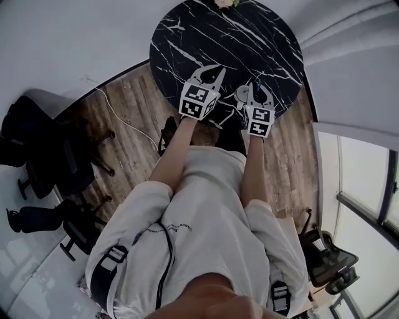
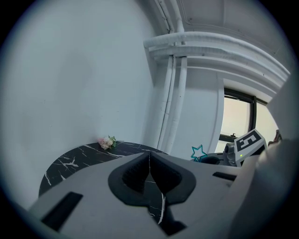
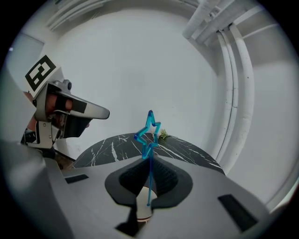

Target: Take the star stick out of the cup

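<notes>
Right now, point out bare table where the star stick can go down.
Bare: the middle of the marble table, from the flowers at its far rim to the near edge. Crowded: that near edge, with left gripper, right gripper and cup.

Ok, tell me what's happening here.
A person stands at a black marble table with a hand-held gripper in each hand. The right hand-held gripper is shut on the blue star stick, held upright over the white cup. The left hand-held gripper is shut and empty.
</notes>
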### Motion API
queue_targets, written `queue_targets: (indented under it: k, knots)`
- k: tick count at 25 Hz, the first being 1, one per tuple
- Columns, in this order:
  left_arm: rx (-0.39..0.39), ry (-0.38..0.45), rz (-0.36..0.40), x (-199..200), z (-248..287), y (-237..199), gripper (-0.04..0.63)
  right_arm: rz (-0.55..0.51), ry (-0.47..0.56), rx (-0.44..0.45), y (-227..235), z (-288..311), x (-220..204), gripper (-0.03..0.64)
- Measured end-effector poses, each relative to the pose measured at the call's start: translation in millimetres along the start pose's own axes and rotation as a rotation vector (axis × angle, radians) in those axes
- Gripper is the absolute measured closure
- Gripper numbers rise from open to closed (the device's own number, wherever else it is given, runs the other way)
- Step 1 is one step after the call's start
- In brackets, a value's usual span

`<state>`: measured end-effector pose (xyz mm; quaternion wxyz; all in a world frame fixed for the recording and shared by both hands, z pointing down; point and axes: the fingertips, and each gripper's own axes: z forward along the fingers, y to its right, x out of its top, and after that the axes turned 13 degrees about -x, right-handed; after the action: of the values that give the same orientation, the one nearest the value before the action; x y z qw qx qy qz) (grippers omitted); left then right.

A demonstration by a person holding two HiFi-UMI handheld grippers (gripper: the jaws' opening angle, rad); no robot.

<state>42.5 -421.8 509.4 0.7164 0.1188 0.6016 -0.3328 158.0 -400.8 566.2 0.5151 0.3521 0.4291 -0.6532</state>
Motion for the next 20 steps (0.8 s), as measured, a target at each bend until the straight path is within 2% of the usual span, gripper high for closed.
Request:
queue_targets:
  k: [20]
  knots:
    - [-0.047,0.032,0.031,11,-26,25,0.572,0.084,0.009,-0.057,1,-42,14,0.577]
